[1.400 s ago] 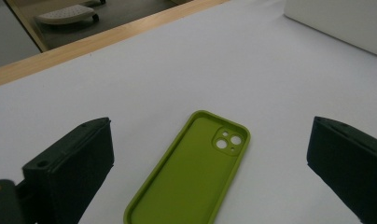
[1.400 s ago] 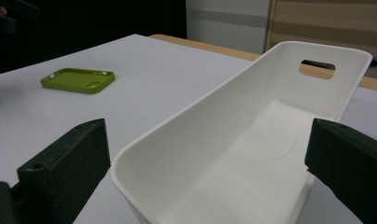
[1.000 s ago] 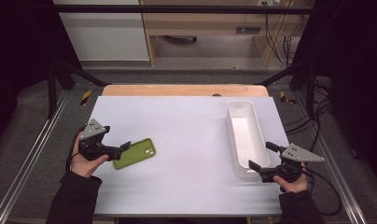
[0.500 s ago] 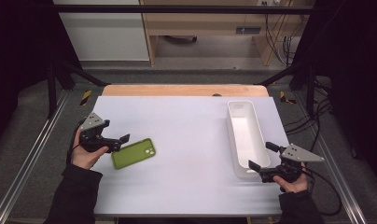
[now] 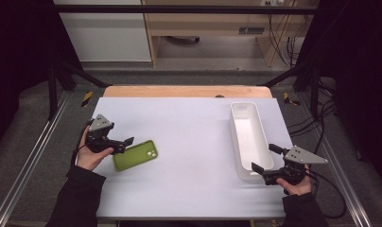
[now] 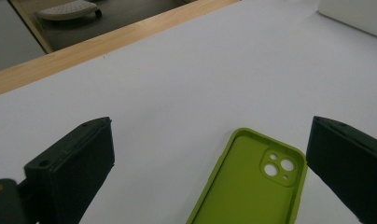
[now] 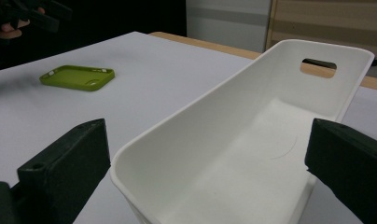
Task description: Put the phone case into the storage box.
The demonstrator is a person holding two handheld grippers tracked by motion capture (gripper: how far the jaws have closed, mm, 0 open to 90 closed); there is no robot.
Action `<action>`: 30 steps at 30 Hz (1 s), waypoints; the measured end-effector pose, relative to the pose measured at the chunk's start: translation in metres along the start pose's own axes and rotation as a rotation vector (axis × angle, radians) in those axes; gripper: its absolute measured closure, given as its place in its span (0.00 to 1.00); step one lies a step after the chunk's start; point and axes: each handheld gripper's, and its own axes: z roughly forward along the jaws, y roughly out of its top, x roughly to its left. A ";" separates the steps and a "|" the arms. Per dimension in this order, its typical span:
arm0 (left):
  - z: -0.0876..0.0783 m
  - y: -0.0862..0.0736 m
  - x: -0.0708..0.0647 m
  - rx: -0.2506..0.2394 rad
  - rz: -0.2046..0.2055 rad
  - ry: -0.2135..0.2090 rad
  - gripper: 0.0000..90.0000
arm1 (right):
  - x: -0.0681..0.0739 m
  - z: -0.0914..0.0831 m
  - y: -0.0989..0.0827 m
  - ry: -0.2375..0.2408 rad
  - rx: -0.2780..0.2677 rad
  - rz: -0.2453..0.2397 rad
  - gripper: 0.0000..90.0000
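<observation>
Green phone case (image 5: 135, 155) lies flat on the white table (image 5: 189, 142), left side, open cavity facing up; camera cutouts at its right, far-pointing end. In the left gripper view the case (image 6: 252, 186) sits between the two black jaws, closer to the right-hand one, no contact with either.

Left gripper (image 5: 120, 144): held low just left of the case, jaws spread wide, nothing gripped. From the high view the jaw tips sit at the case's left end; whether they touch it there cannot be told.

Right gripper (image 5: 264, 165): at the near right of the table, jaws wide open, nothing gripped. The jaws stand either side of the near end of the white tray (image 5: 236, 137); in the right gripper view the tray's rim (image 7: 186, 112) rises between them, apart from both.

Tray is long and narrow, running near to far along the right side, with a handle slot in its far wall. Case and tray well apart.
</observation>
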 end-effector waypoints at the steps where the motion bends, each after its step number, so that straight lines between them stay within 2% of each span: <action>1: 0.001 0.000 0.000 0.003 0.003 -0.001 0.01 | 0.000 0.000 0.000 -0.001 0.000 -0.003 0.01; 8: 0.010 -0.003 -0.001 0.042 0.027 -0.007 0.01 | 0.000 0.000 0.000 -0.001 0.001 0.001 0.01; 19: 0.022 -0.009 -0.001 0.110 0.043 -0.012 0.01 | 0.000 0.000 0.000 -0.001 0.001 -0.003 0.01; 30: 0.031 -0.016 0.004 0.156 0.036 -0.003 0.01 | 0.000 0.001 0.000 0.000 0.006 -0.001 0.01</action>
